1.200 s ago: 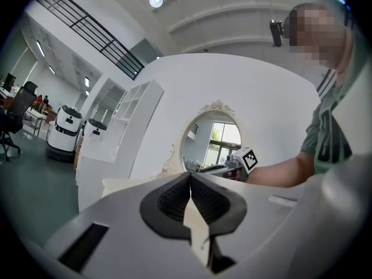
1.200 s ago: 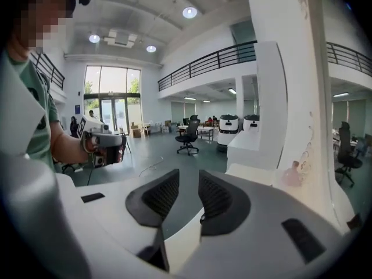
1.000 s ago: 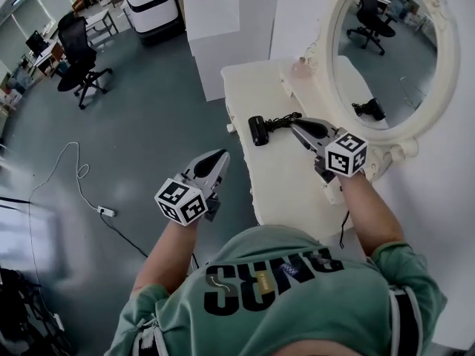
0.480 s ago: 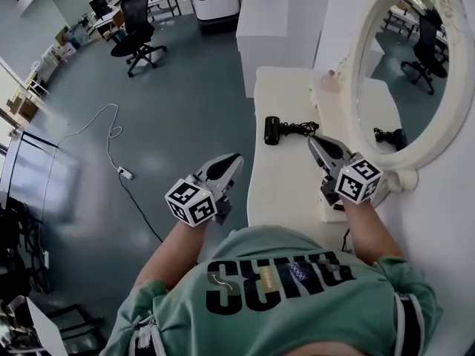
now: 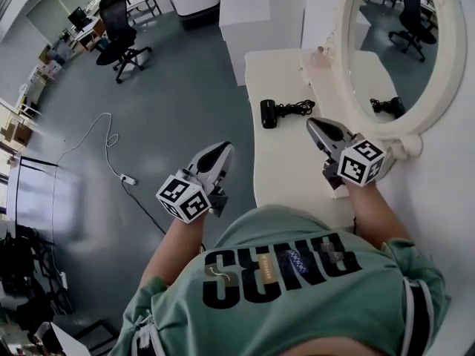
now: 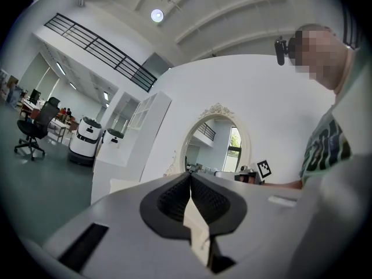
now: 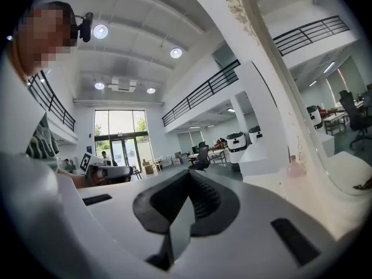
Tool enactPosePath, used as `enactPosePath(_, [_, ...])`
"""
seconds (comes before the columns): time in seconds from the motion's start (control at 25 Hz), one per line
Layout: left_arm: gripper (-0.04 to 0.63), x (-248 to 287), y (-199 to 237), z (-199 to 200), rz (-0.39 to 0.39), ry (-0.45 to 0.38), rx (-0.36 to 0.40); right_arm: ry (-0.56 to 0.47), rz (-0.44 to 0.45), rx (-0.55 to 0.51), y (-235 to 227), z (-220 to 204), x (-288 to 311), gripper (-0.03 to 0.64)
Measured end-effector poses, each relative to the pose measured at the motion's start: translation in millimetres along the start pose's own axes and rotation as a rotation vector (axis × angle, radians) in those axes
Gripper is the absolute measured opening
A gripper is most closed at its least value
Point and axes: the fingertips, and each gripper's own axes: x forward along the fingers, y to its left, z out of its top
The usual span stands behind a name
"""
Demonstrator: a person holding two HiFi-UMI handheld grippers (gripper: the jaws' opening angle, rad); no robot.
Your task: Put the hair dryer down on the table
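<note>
The black hair dryer (image 5: 269,113) lies on its side on the white dressing table (image 5: 286,173), its cord (image 5: 298,109) bunched to its right. My right gripper (image 5: 312,123) hovers over the table just right of the cord, apart from it. It is shut with nothing in it, and its pads (image 7: 197,193) meet. My left gripper (image 5: 226,147) hangs off the table's left edge over the floor, also shut and empty, with its pads (image 6: 203,199) closed together.
An oval mirror (image 5: 401,43) stands behind the table and reflects the dryer. A pink bottle (image 5: 320,56) sits at the table's far end. Beyond are a white cabinet (image 5: 245,6), an office chair (image 5: 119,39), and a power strip with cable (image 5: 128,179) on the floor.
The head view has swung, and the table now sits more upright in frame. The hair dryer lies where it was. Both grippers stay near the person's body.
</note>
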Motion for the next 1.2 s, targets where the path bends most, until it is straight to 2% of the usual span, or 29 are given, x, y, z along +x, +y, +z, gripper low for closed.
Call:
enactPosePath(0.16, [0.012, -3.8, 13.1, 1.1, -0.024, -0.004, -0.007, 0.0, -0.03, 0.019, 3.9, -3.9, 4.4, -0.006])
enactPosePath(0.52, [0.012, -2.9, 17.2, -7.9, -0.051, -0.006, -0.04, 0.019, -0.069, -0.007, 1.8, -6.7, 2.1, -0.006])
enactPosePath(1.2, [0.012, -4.4, 13.6, -11.0, -0.046, -0.004, -0.048, 0.044, -0.05, -0.056, 6.9, -9.4, 3.0, -0.006])
